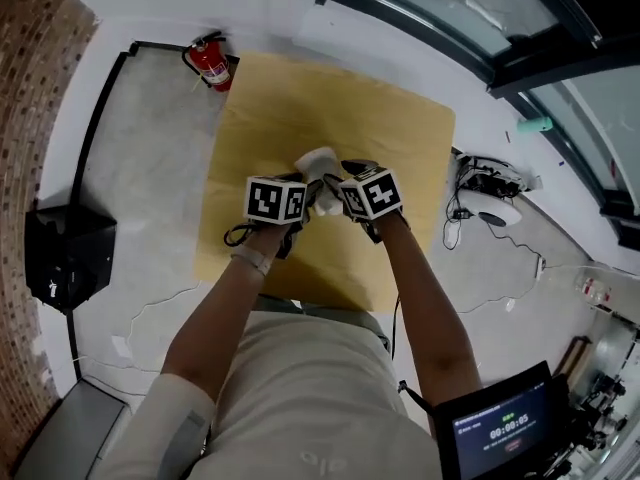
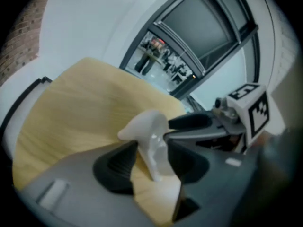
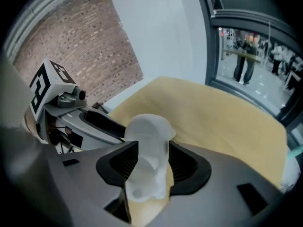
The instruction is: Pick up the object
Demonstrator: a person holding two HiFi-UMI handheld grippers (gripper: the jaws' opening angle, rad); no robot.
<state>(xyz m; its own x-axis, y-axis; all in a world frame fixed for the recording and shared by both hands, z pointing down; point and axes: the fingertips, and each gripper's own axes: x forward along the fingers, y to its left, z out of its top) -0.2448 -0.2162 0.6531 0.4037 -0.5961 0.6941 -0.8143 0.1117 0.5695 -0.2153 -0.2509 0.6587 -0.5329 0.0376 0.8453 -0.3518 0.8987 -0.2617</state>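
Note:
A white plastic object (image 1: 318, 163) with a rounded, curved top rests on the tan wooden tabletop (image 1: 300, 88). Both grippers meet at it from the near side. In the left gripper view the object (image 2: 151, 143) stands between the jaws of my left gripper (image 2: 150, 162), with a gap showing beside the right pad. In the right gripper view the object (image 3: 147, 160), blurred, nearly fills the space between the jaws of my right gripper (image 3: 152, 162). In the head view my left gripper (image 1: 300, 190) and right gripper (image 1: 335, 190) sit side by side with their marker cubes almost touching.
A red fire extinguisher (image 1: 210, 63) lies on the floor past the table's far left corner. A black box (image 1: 65, 253) sits at the left. A white device with cables (image 1: 490, 203) lies at the right, a screen (image 1: 500, 433) at the bottom right. Glass walls run behind.

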